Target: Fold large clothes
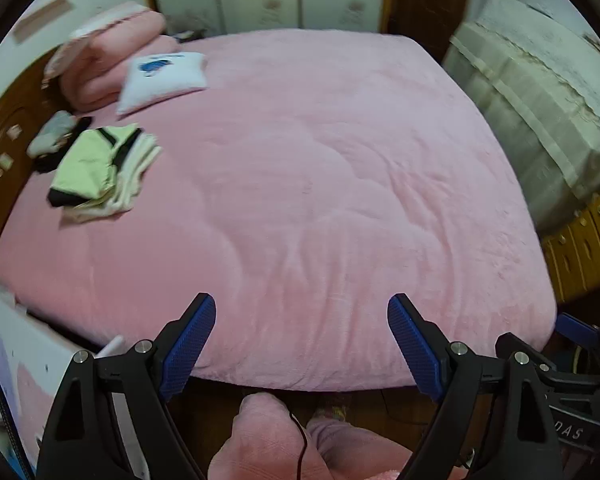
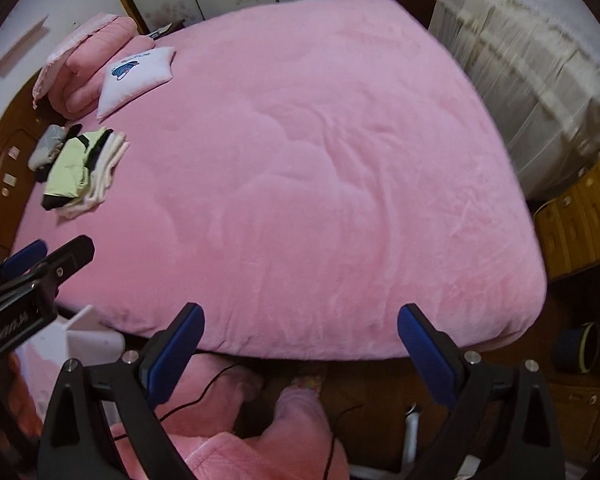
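Note:
A stack of folded clothes, light green and black on top of cream pieces, lies at the far left of the pink bed; it also shows in the right wrist view. My left gripper is open and empty above the bed's near edge. My right gripper is open and empty, also over the near edge. The right gripper shows at the right edge of the left wrist view; the left gripper shows at the left of the right wrist view.
A white pillow and folded pink bedding sit at the bed's far left corner. A wooden headboard runs along the left. A covered cream piece of furniture stands right. My pink-clad legs are below.

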